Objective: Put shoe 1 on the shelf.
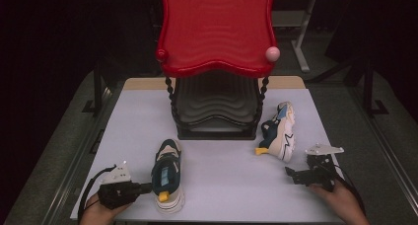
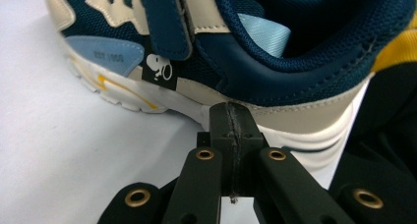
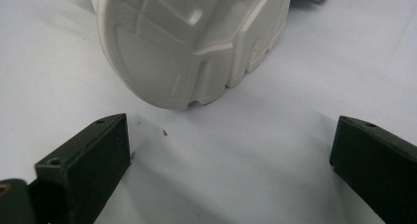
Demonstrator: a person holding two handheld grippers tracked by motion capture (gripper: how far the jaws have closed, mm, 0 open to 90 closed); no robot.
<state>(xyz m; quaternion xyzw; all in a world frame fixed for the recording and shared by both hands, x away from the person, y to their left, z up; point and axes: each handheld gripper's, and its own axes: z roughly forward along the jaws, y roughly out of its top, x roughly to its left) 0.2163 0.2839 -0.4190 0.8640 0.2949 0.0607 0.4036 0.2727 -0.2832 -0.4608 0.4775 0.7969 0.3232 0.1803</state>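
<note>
- We see a pale table (image 1: 222, 180) running from our near edge to the far side, dark floor around it.
- A red rack (image 1: 216, 30) stands at the far middle of the table, its wavy top tier over a black lower tier (image 1: 216, 104).
- The left shoe (image 1: 167, 174), navy and cream with a yellow heel tab, sits upright at near left, toe pointing far.
- The right shoe (image 1: 280, 131) lies tipped on its side at right, just beside the rack's foot, its white sole (image 3: 187, 42) facing the right gripper.
- Our left gripper (image 1: 146, 187) is clenched with nothing between its jaws; their tip is at the left shoe's heel side, and we cannot tell whether it touches.
- Our right gripper (image 1: 292, 173) is released, jaws wide apart, near the right shoe but clear of it.
</note>
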